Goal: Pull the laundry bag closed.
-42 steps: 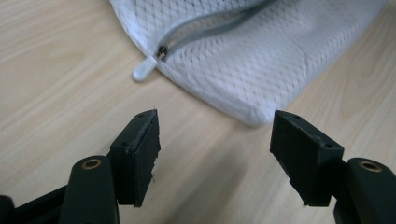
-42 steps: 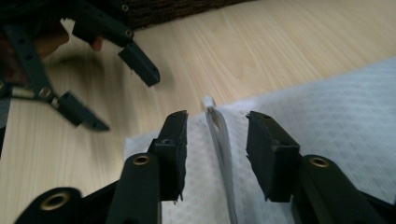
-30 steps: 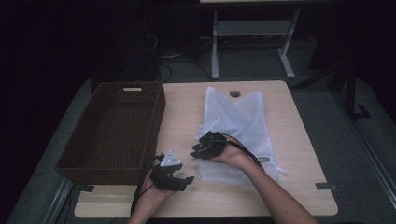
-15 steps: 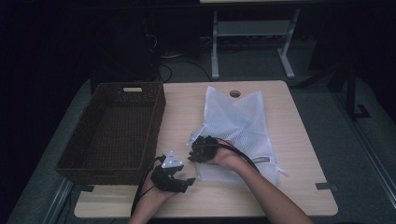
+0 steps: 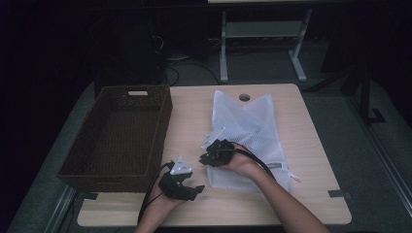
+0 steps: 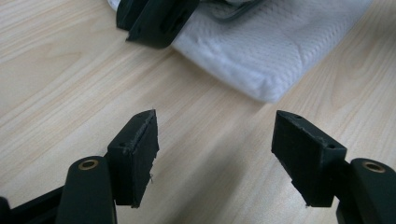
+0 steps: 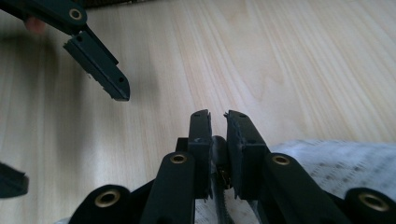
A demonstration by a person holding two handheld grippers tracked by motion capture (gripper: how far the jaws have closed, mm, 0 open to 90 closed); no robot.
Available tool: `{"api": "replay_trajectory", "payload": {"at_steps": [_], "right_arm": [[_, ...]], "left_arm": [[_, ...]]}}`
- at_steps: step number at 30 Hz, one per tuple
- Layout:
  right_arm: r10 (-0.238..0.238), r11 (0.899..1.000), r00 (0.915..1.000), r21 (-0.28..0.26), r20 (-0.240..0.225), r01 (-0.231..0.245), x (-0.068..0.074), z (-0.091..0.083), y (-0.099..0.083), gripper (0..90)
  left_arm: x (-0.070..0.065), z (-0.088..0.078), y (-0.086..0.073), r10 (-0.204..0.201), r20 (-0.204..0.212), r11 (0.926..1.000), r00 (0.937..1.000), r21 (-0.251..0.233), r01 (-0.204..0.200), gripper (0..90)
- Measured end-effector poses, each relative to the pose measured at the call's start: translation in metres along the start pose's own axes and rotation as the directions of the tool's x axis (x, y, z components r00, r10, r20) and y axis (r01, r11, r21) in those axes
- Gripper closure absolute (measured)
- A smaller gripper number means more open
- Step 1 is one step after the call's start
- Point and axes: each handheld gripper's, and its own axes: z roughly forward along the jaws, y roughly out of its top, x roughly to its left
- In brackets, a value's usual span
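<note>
A white mesh laundry bag (image 5: 248,126) lies flat on the wooden table (image 5: 189,116), right of centre. My right gripper (image 5: 205,158) rests at the bag's near left edge. In the right gripper view its jaws (image 7: 217,116) have just been closing and stand almost together, pinching a small dark zipper pull (image 7: 218,156) of the bag (image 7: 345,163). My left gripper (image 5: 197,189) hovers near the table's front edge, just left of the bag's corner (image 6: 261,51). It stands open (image 6: 215,144) over bare wood with nothing between the pads.
A dark brown wicker basket (image 5: 116,131) takes up the left side of the table. A round cable hole (image 5: 244,97) sits at the far edge, beside the bag's top. The floor around is dark, with a desk frame (image 5: 262,43) behind.
The right gripper has slid slightly left along the bag's edge and its jaws have narrowed. The left gripper has stayed put.
</note>
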Motion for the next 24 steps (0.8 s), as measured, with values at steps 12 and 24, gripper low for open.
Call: {"api": "replay_trajectory", "payload": {"at_steps": [12, 24], "right_arm": [[0.032, 0.999, 0.9992, -0.03, -0.023, -0.032, -0.006, -0.004, -0.003, 76.7], [-0.035, 0.997, 0.9986, 0.061, -0.04, 0.038, 0.004, 0.025, 0.002, 79.5]], "left_arm": [[0.001, 0.001, 0.0, -0.003, 0.003, 1.0, 1.0, 0.002, 0.003, 31.5], [0.0, 0.0, 0.0, -0.003, 0.007, 1.0, 1.0, -0.003, 0.003, 31.5]]}}
